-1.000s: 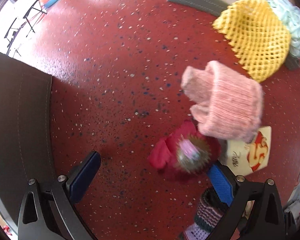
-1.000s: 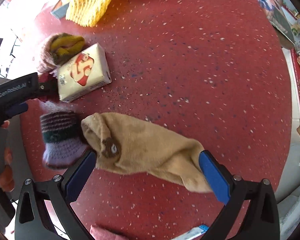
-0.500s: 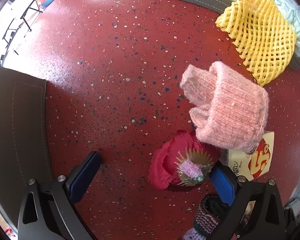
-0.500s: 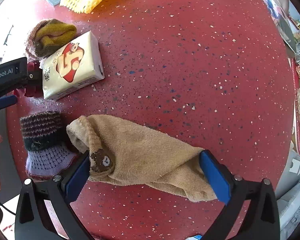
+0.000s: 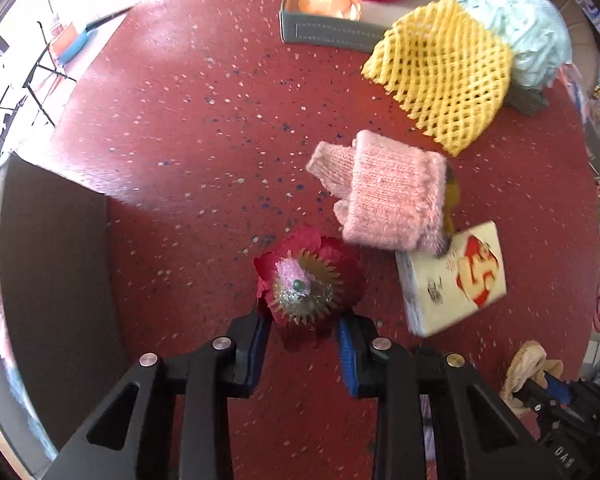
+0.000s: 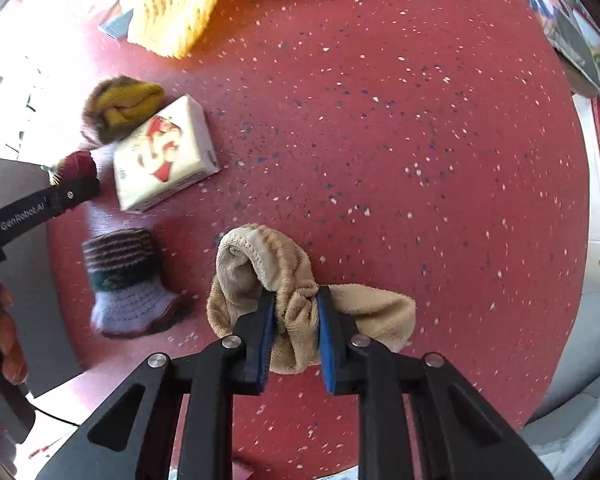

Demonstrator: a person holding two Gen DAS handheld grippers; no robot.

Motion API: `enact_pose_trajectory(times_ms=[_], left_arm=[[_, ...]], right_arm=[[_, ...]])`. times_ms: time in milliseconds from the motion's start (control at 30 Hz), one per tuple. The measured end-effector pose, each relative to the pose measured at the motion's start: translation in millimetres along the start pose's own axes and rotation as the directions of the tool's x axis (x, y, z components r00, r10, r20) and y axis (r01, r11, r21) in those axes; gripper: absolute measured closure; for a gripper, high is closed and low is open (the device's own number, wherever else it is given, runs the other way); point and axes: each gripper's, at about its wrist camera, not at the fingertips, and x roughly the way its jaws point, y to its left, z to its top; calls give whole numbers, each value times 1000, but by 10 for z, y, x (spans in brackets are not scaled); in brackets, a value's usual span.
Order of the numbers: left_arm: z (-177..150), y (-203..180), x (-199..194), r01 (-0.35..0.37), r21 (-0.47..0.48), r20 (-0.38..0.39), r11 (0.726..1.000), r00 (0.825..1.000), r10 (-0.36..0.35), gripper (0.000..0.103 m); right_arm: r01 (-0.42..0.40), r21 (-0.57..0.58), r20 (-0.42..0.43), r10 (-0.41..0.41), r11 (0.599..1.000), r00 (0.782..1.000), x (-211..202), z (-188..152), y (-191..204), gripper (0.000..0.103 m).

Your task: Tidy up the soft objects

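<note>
- At the far left of the left wrist view, a dark bin (image 5: pixel 60 280) is seen on the red speckled table (image 5: pixel 180 120), with pink fluff just visible inside it.
- The left gripper (image 5: pixel 304 320) is pinched on a red fabric flower (image 5: pixel 308 276), whose gold, spiky centre faces the camera.
- Just right of the flower, a pink knitted piece (image 5: pixel 388 196) is laid against a cream tissue pack (image 5: pixel 452 276).
- Farther back, a yellow foam net (image 5: pixel 444 68) and a pale blue fluffy item (image 5: pixel 528 28) are found beside a grey tray (image 5: pixel 328 32).
- In the right wrist view, a striped purple knit (image 6: pixel 124 280) is seen left of the right gripper.
- The right gripper (image 6: pixel 296 312) is closing, and a bunched tan sock (image 6: pixel 296 280) is squeezed between its blue pads.
</note>
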Motion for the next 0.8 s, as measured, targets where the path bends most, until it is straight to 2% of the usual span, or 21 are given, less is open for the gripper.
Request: enact_pose_trajectory(times_ms=[200, 333, 633, 800], left_arm=[[-275, 136, -312, 53, 37, 30, 998, 998, -54, 71], [-588, 146, -521, 92, 48, 30, 995, 995, -94, 71], [-1293, -1, -848, 78, 206, 13, 975, 996, -83, 71], [-1581, 60, -982, 102, 258, 3, 961, 994, -107, 71]], right_arm=[[-34, 18, -16, 34, 999, 999, -99, -280, -81, 81], [-54, 47, -30, 55, 997, 998, -121, -433, -105, 81], [-42, 61, -63, 46, 997, 997, -197, -876, 152, 81], [-27, 52, -73, 31, 998, 997, -270, -1044, 287, 81]])
